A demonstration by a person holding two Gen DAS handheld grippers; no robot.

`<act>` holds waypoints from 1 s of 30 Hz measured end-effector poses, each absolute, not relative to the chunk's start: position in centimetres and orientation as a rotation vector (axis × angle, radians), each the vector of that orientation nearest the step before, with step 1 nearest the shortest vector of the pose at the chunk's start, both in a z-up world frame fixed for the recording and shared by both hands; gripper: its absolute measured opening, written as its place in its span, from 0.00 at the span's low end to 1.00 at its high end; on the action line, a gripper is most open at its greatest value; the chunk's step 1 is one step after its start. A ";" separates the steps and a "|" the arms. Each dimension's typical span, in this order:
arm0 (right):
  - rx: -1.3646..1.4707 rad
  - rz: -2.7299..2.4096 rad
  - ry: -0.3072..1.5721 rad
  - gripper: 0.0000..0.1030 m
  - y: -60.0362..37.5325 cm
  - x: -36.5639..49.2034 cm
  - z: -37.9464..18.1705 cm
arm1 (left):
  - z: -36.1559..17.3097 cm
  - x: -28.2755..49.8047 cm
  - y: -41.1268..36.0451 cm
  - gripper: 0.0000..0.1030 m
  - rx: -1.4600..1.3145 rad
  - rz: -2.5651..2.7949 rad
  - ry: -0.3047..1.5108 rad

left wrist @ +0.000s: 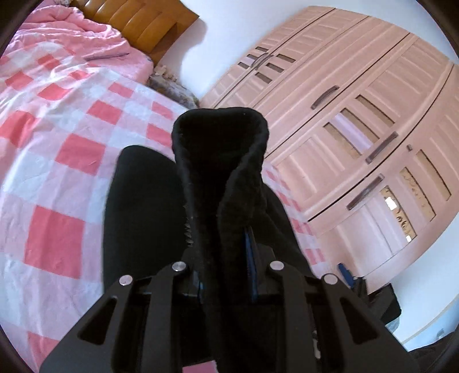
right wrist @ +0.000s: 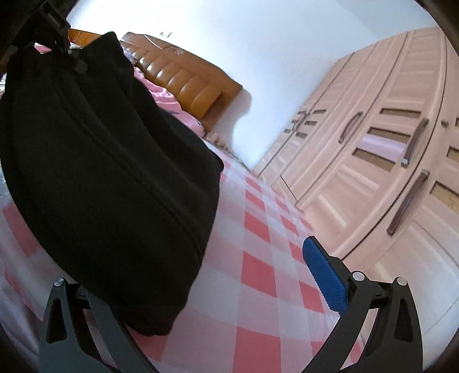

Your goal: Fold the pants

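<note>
Left wrist view. We see the black fleecy pants (left wrist: 221,160) rising as a thick, folded ridge straight ahead of the left gripper (left wrist: 223,269), whose jaws are pressed onto the cloth — a strip of blue pad (left wrist: 249,252) shows at the fabric's right edge. A second dark lobe hangs to the left, over the pink-and-white checked bedsheet (left wrist: 57,178). Behind stand a pale wooden wardrobe (left wrist: 358,114) and a tan padded headboard (left wrist: 137,20).

Right wrist view. We see the same pants (right wrist: 114,172) hanging as a broad black sheet with a lengthwise seam, its lower end resting on the checked sheet (right wrist: 258,272). The right gripper (right wrist: 200,287) stands spread wide — its blue-padded finger (right wrist: 324,278) is clear of the cloth, while the garment's lower edge lies in front of the left finger, which it largely hides.
</note>
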State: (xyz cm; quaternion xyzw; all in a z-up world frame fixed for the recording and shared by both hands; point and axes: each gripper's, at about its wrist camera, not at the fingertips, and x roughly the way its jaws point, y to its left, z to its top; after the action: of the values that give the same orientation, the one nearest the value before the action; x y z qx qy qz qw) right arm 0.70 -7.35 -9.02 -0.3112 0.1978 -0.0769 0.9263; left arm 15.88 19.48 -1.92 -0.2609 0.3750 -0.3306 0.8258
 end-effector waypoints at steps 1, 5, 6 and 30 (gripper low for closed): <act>-0.656 -0.142 0.400 0.95 -7.0 0.7 -9.1 | -2.7 16.0 19.9 0.21 -0.566 -0.700 0.813; -0.664 -0.103 0.429 0.95 -7.0 0.6 -9.6 | -5.9 16.9 21.7 0.33 -0.620 -0.660 0.852; -0.652 -0.069 0.430 0.95 -7.2 0.3 -9.2 | -5.9 16.8 22.2 0.40 -0.649 -0.658 0.841; -0.038 0.370 0.408 0.95 -13.1 1.8 -3.2 | -3.2 17.6 18.9 0.35 -0.284 -0.568 0.937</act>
State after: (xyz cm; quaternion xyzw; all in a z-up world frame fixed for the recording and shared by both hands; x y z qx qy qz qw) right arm 1.81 -13.14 -3.16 -0.0189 0.2015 0.1828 0.9621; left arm 17.61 18.92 -3.24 -0.1346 0.4441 -0.2689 0.8440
